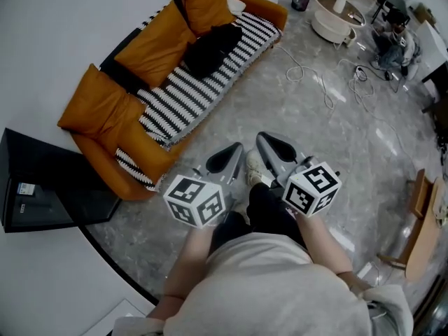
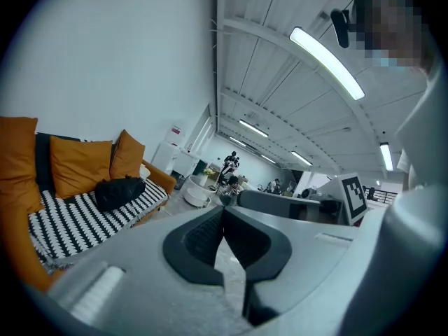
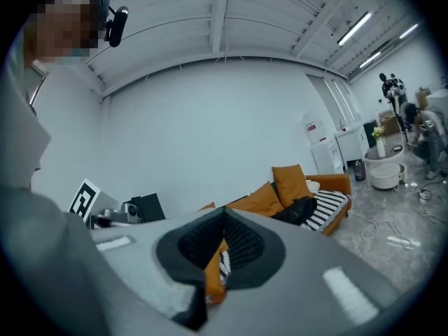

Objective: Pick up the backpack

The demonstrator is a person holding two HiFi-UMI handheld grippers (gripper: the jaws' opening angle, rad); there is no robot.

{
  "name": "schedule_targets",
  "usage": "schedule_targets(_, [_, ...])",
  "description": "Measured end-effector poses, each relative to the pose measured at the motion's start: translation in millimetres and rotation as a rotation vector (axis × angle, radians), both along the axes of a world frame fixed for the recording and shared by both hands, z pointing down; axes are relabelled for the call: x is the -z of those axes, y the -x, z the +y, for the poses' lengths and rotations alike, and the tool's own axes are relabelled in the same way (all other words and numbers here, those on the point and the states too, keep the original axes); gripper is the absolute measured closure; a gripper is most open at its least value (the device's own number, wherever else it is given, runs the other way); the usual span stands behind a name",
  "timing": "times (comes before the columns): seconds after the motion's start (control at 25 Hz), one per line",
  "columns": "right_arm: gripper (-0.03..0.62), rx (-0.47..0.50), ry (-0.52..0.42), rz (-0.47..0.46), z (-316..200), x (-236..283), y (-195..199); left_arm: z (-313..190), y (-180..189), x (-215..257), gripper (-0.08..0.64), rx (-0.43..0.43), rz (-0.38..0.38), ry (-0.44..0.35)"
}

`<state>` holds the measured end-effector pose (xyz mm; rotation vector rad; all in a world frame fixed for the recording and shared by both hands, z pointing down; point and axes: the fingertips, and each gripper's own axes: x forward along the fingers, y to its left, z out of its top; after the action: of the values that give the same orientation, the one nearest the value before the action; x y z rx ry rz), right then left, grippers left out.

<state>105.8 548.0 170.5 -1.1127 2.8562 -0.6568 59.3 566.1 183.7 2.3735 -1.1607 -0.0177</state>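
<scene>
Looking steeply down from the head camera: a person stands on a grey marbled floor holding a gripper in each hand at waist level. The left gripper and right gripper sit side by side at the centre of the picture, and each carries a cube with black-and-white square markers.

Both claws are clenched and empty. In each gripper view the dark ribbed pads meet at their tips, on the left gripper and the right gripper alike, with only floor or sofa showing through the slit beneath. They are probably held shut and level because nothing is in reach yet, so they are being carried rather than used.

The backpack is black and slumped. It lies at about eleven o'clock from the grippers, well apart from them. It rests on the striped black-and-white throw covering the seat of an orange sofa, and leans against an orange back cushion. Lying loose there, it looks easy to lift once reached.

A black cabinet stands at nine o'clock. A round white table is at one o'clock, and cables trail across the floor near it.

No brand or wording can be read. A pale label on the cabinet is too small to make out.
</scene>
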Motion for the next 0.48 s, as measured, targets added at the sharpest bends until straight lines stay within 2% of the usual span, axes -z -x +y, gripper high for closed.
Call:
schedule_targets(0.2, [0.589, 0.010, -0.021, -0.024, -47.5, 4.1, 1.4, -42.8, 6.9, -3.5, 0.560, 0.025, -0.010, -0.002])
schedule_targets(0.36, [0.589, 0.042, -0.041, -0.035, -95.2, 3.9, 10.9, -95.0, 13.6, -5.5, 0.560, 0.040, -0.022, -0.009])
schedule_targets(0.48, [0.589, 0.028, -0.049, -0.052, -142.7, 7.5, 7.6, -139.5, 13.0, -3.7, 0.560, 0.043, -0.028, -0.014])
